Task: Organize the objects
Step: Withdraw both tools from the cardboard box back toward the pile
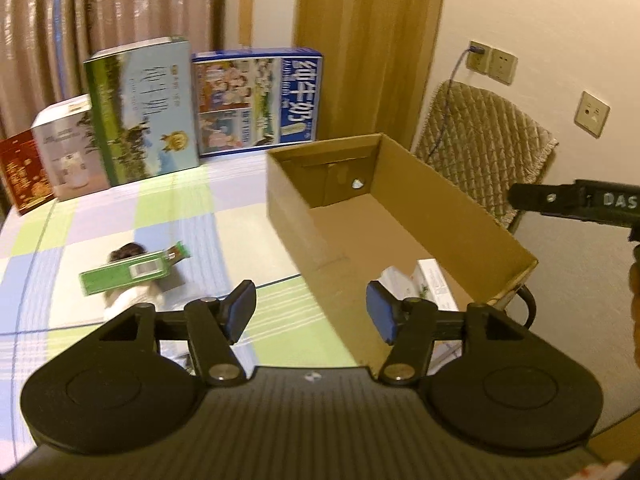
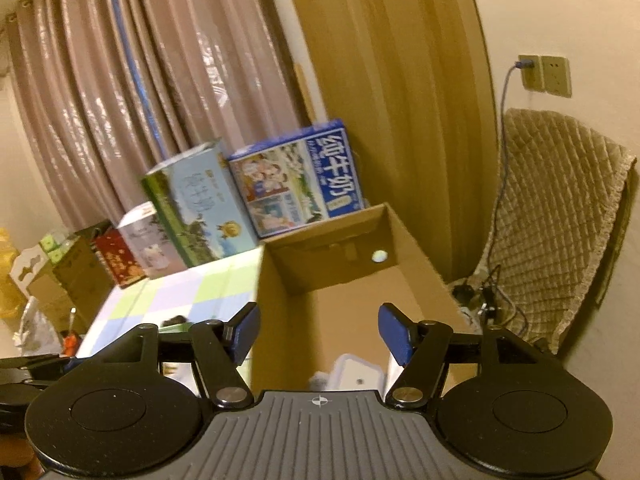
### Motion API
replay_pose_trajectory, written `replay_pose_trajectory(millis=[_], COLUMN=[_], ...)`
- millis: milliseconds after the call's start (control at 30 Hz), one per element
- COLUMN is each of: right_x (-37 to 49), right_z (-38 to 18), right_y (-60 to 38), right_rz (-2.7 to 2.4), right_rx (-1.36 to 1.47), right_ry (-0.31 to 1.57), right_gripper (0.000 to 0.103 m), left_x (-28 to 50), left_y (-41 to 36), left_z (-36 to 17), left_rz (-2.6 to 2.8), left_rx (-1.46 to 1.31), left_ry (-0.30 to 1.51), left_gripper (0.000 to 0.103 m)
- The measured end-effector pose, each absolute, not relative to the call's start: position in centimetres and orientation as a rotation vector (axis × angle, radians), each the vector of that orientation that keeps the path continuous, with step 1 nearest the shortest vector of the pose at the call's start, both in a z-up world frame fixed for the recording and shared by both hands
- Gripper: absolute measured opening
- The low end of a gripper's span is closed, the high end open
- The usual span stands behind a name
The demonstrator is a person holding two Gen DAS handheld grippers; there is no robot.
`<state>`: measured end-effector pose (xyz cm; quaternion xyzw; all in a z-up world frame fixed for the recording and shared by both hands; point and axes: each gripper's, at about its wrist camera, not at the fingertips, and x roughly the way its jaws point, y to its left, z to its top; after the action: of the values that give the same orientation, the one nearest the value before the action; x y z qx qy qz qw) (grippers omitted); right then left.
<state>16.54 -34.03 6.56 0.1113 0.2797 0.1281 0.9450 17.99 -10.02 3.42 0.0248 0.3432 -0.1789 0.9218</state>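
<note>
Left wrist view: left gripper [image 1: 311,307] jaws apart, nothing between the pads.
Cardboard box [image 1: 460,216]: open-topped, at 1 o'clock; white packet [image 1: 434,284] lies inside, near corner.
Green packet [image 1: 124,276]: on checked cloth [image 1: 168,212], at 10 o'clock.
Right wrist view: right gripper [image 2: 319,334] jaws apart, empty, over the cardboard box.
White items [image 2: 356,372]: box floor, 6 o'clock.

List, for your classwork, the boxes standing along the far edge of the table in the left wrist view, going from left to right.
Red box → white box → green and pale blue carton → blue milk carton.
</note>
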Motion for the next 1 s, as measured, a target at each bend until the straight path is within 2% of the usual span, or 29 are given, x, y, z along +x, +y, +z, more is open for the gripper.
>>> replay_pose_trajectory(millis=[200, 400, 667, 1000], right_x=[14.4, 12.8, 12.2, 13.5], right_z=[7.8, 7.4, 4.6, -0.3], right_y=[-30.2, -26.1, -20.8, -15.7], right_rz=[0.34, 0.427, 0.506, 0.543], right_rx=[0.201, 0.154, 0.114, 0.045], right_ry=[0.548, 0.54, 0.604, 0.679], right_gripper=[0.067, 0.073, 0.075, 0.075], left_x=[15.8, 13.5, 12.1, 13.3], left_y=[-6.2, -1.4, 4.5, 8.2], left_z=[3.8, 2.7, 1.3, -0.4], left_rz=[-0.295, -0.218, -0.101, -0.069], left_rx=[0.034, 0.026, 0.01, 0.018], left_ry=[0.708, 0.72, 0.73, 0.743], left_gripper=[0.061, 0.07, 0.084, 0.09])
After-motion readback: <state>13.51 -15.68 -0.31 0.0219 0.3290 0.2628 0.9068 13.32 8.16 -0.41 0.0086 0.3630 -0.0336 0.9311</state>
